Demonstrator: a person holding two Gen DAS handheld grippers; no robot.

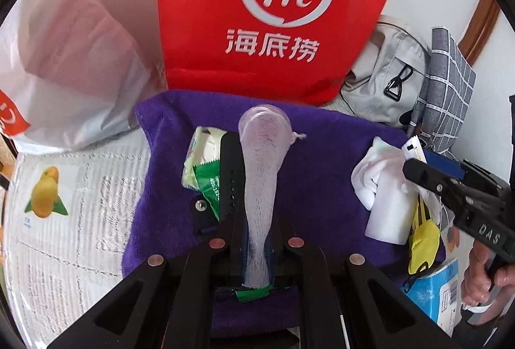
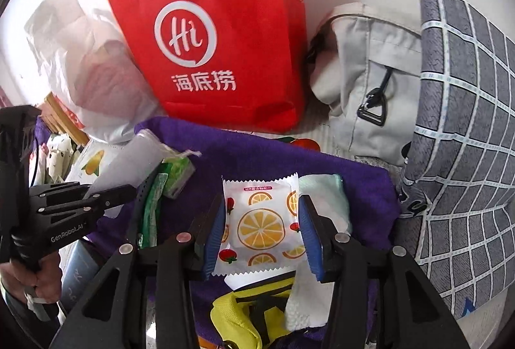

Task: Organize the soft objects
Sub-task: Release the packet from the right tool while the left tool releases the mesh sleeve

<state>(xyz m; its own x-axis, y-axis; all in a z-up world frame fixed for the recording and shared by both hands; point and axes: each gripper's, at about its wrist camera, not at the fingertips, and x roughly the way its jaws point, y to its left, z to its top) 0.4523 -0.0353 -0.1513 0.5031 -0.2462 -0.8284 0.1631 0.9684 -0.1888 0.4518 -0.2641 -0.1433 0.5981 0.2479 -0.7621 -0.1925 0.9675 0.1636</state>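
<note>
My left gripper (image 1: pixel 257 241) is shut on the near end of a long white mesh pouch (image 1: pixel 262 156), which reaches forward over a purple towel (image 1: pixel 322 156). In the right wrist view this gripper (image 2: pixel 128 189) comes in from the left with the pouch (image 2: pixel 138 156). My right gripper (image 2: pixel 262 204) is shut on a white packet (image 2: pixel 260 226) printed with orange slices and strawberries, its blue pads against both side edges. In the left wrist view the right gripper (image 1: pixel 410 167) enters from the right above a white cloth (image 1: pixel 370 175).
A green packet (image 1: pixel 201 156) and a black watch strap (image 1: pixel 230 175) lie on the towel. A red paper bag (image 1: pixel 273 11), a white plastic bag (image 1: pixel 64 59), a grey bag (image 1: pixel 386 75) and a checked cushion (image 1: pixel 450 91) crowd the back. A yellow item (image 1: pixel 423 239) lies near right.
</note>
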